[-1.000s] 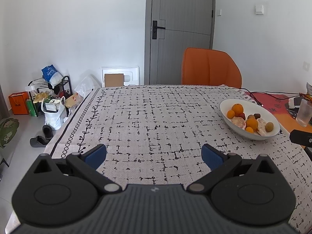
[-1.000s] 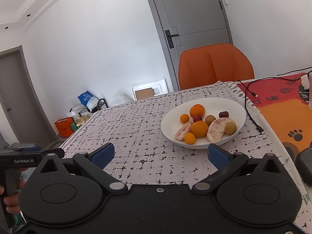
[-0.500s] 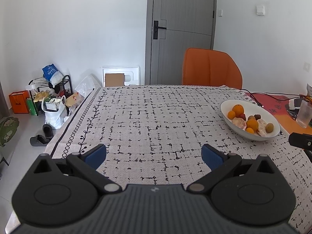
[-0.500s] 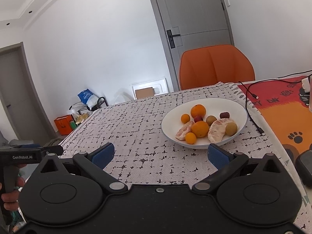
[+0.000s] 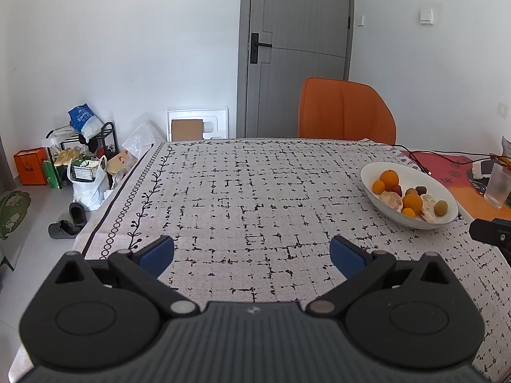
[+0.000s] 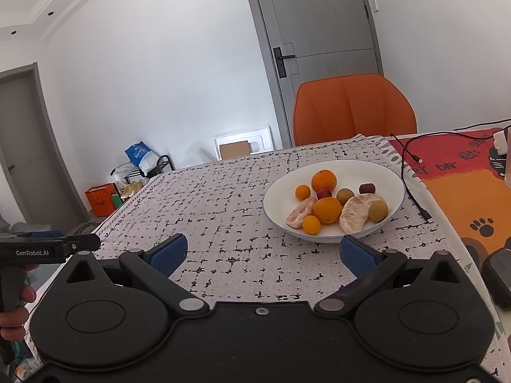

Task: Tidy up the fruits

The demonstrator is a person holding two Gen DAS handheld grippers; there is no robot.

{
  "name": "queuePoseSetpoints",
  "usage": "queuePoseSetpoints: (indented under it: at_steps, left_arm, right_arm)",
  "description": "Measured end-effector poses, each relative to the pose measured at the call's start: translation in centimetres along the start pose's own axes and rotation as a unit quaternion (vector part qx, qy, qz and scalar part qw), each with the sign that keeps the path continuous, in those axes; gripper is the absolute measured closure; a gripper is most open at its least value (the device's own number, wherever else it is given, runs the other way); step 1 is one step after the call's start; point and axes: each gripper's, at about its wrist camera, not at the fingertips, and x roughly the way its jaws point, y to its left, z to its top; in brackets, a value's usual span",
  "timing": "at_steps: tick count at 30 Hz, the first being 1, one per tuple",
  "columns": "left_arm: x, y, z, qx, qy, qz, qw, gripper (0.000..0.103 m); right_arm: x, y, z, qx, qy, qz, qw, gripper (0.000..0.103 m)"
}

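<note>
A white bowl [image 6: 386, 172] stands on the patterned tablecloth and holds several fruits: a large orange [image 6: 324, 180], a second orange [image 6: 326, 210], small tangerines, peeled pomelo segments [image 6: 356, 213], green and dark red small fruits. The same bowl [image 5: 377, 172] appears at the right in the left wrist view. My right gripper [image 6: 262, 253] is open and empty, just short of the bowl's near rim. My left gripper [image 5: 252, 257] is open and empty over bare cloth, well left of the bowl.
An orange chair [image 5: 345, 111] stands at the table's far side. A red and orange mat [image 6: 463, 172] with a black cable [image 6: 412, 188] lies right of the bowl. A glass [image 5: 498, 188] stands at the far right. Bags and a shoe rack [image 5: 80, 159] sit on the floor, left.
Both grippers have drifted only slightly; the bowl has shifted a little in each view. Both stay open and empty.
</note>
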Motion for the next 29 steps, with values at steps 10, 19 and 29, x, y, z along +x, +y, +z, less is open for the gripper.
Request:
queuePoseSetpoints:
  at_steps: [10, 19, 29]
  left_arm:
    - [0.03, -0.20, 0.00, -0.003, 0.000, -0.005, 1.0000, 0.000]
    - [0.01, -0.39, 0.01, 0.001, 0.000, -0.006, 1.0000, 0.000]
    - [0.17, -0.66, -0.05, 0.006, 0.002, -0.010, 0.9999, 0.000]
  right_arm:
    - [0.16, -0.03, -0.09, 0.001, 0.000, -0.004, 1.000, 0.000]
    - [0.22, -0.41, -0.18, 0.003, 0.000, -0.005, 1.000, 0.000]
    - [0.50, -0.72, -0.40, 0.005, 0.004, -0.008, 1.000, 0.000]
